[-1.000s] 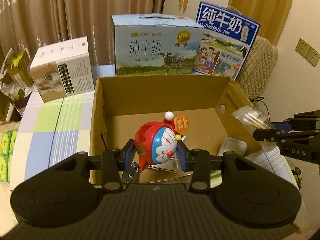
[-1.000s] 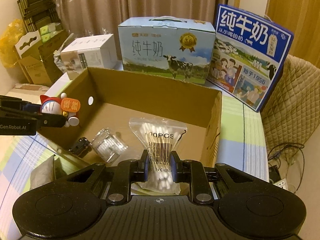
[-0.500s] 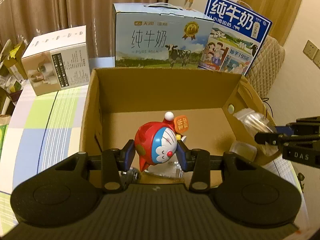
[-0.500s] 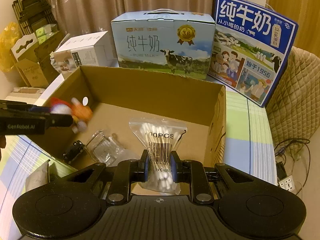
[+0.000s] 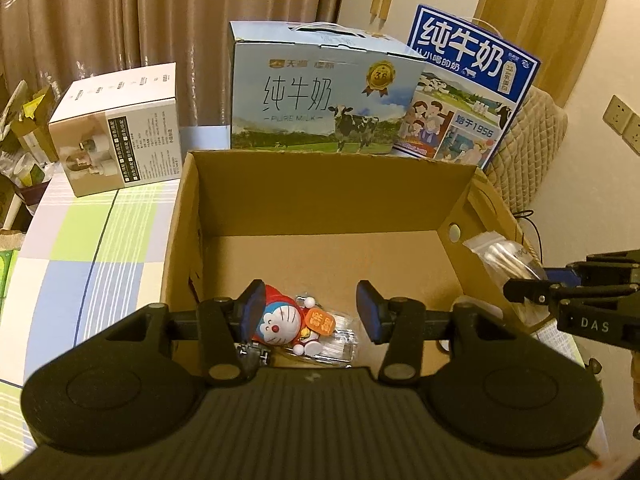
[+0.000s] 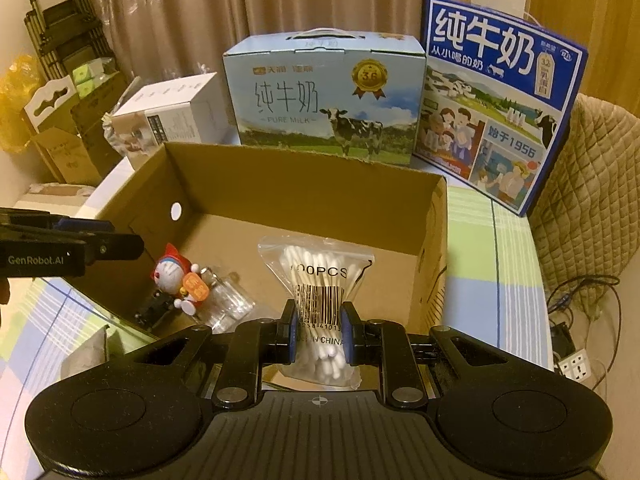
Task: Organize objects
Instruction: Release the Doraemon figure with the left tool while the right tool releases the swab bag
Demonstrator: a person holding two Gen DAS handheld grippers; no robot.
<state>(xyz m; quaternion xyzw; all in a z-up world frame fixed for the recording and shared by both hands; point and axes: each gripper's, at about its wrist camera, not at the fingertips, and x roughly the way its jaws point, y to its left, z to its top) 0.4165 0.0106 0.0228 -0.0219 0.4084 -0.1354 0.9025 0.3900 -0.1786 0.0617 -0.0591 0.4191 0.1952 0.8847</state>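
Observation:
An open cardboard box stands on the checked tablecloth. A red and blue Doraemon toy lies inside it at the near left, on a clear plastic case. My left gripper is open above the toy, with its jaws wide apart. My right gripper is shut on a clear bag of cotton swabs and holds it over the box's near right side. The bag also shows in the left wrist view.
Two milk cartons stand behind the box. A white carton lies at the far left of the table. A quilted chair back is on the right, with cables and a power strip on the floor.
My left gripper opened and let go of the Doraemon toy, which now lies on the clear case in the box. My right gripper kept its hold on the bag.

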